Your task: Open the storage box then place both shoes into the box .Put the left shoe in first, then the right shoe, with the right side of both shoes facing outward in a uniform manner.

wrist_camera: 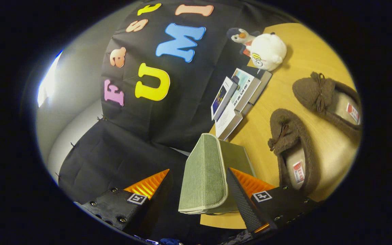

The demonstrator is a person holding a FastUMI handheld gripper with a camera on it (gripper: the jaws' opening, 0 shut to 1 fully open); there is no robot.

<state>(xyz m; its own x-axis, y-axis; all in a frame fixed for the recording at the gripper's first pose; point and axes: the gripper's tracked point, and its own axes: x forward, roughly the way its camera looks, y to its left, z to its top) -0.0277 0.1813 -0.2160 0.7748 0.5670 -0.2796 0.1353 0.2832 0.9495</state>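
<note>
The wooden tabletop (305, 44) carries a grey-green fabric storage box (204, 173) with pale piping, standing between the fingers of the hand-held gripper (197, 189), whose jaws are spread wide. Beyond the fingers lie two brown fuzzy shoes (293, 149) (328, 98) with bows; their insole labels are too small to read.
</note>
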